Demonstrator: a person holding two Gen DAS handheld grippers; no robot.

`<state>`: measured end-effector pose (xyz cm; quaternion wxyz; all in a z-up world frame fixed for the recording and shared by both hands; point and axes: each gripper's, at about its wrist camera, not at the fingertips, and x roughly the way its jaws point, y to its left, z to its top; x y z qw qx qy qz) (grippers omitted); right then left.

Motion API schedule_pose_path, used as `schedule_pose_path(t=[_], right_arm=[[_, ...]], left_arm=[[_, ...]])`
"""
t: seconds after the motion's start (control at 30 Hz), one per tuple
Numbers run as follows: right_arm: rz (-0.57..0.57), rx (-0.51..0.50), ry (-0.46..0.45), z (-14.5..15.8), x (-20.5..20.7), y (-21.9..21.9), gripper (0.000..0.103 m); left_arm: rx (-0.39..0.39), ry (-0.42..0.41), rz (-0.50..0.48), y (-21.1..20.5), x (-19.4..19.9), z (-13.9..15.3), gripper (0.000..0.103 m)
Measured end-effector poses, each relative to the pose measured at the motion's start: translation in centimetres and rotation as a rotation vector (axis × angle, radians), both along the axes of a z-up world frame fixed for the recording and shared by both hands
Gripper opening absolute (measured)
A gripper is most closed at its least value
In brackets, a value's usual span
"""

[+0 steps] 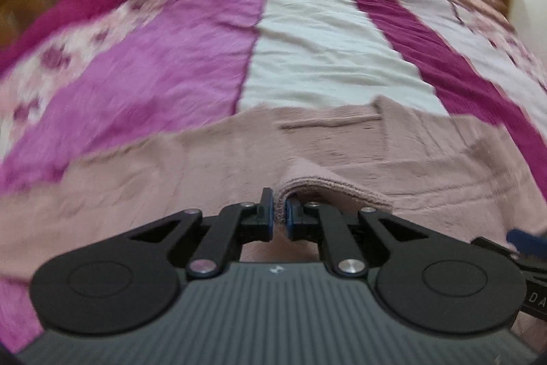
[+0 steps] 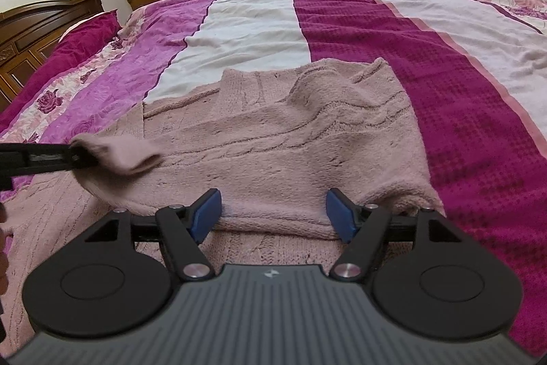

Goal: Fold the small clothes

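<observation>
In the left wrist view, the left gripper (image 1: pixel 279 211) is seen clamped narrowly on a raised fold of the pink knitted sweater (image 1: pixel 239 159), the knit edge being pinched between its 2 blue pads. The sweater is spread across the near part of the bed, on a striped bedspread (image 1: pixel 307 40) of purple, white and magenta bands. In the right wrist view, the right gripper (image 2: pixel 273 214) is held with its jaws wide over the sweater's (image 2: pixel 273 132) near folded edge, and nothing is gripped by its pads. The left gripper (image 2: pixel 80 154) is seen at the left, a corner of the knit being held up off the bedspread (image 2: pixel 376 23).
</observation>
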<state>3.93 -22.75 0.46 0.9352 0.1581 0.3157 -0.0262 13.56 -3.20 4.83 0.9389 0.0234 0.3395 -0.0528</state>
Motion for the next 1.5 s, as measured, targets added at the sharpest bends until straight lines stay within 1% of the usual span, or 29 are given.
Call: schedule_pose_path(t=[0.1,0.17,0.4,0.7,0.73,0.8,0.87,0.9,0.97,1.07,1.13,1.2,1.3,1.4,1.5], right_arm=[[0.001,0.0,0.0,0.0,0.0,0.0,0.075],[0.001,-0.001,0.0,0.0,0.0,0.0,0.075],[0.001,-0.002,-0.001,0.0,0.0,0.0,0.075],[0.005,-0.007,0.002,0.1,0.1,0.1,0.075],[0.005,0.004,0.004,0.4,0.0,-0.1,0.075],[0.005,0.056,-0.004,1.4,0.0,-0.8,0.075],[0.003,0.098,-0.037,2.4,-0.3,-1.9,0.075],[-0.004,0.096,-0.052,3.0,-0.2,-2.5,0.075],[-0.021,0.059,-0.079,3.9,0.4,-3.9,0.075],[-0.06,0.003,-0.095,4.4,1.9,-6.4,0.075],[-0.083,0.002,-0.089,4.1,3.5,-8.4,0.075],[-0.105,0.025,-0.065,3.5,5.0,-10.5,0.075],[-0.113,0.037,-0.049,2.8,6.7,-12.4,0.075],[-0.094,0.024,-0.029,2.0,8.2,-12.8,0.075],[-0.071,0.036,-0.005,0.9,9.3,-12.6,0.075]], left_arm=[[-0.088,0.053,0.043,2.2,0.1,-0.7,0.011],[-0.126,0.07,0.056,3.2,-0.1,-1.2,0.013],[-0.19,0.079,0.132,5.7,-0.8,-1.6,0.015],[-0.167,0.065,0.191,7.3,-1.1,-0.9,0.016],[-0.167,0.063,0.19,7.4,-1.2,-0.8,0.016],[-0.158,0.057,0.19,7.7,-1.2,-0.5,0.016],[-0.149,0.039,0.193,7.9,-1.3,-0.1,0.016],[-0.147,0.029,0.197,8.0,-1.4,0.2,0.016],[-0.148,0.01,0.2,8.2,-1.5,0.7,0.016],[-0.153,-0.012,0.194,8.2,-1.5,1.4,0.016],[-0.149,-0.015,0.184,8.1,-1.4,1.5,0.016],[-0.146,-0.017,0.185,7.9,-1.3,1.4,0.016],[-0.138,-0.027,0.198,7.9,-1.4,1.3,0.016],[-0.139,-0.047,0.227,8.3,-1.6,1.5,0.016],[-0.155,-0.048,0.244,8.9,-1.6,1.9,0.016]])
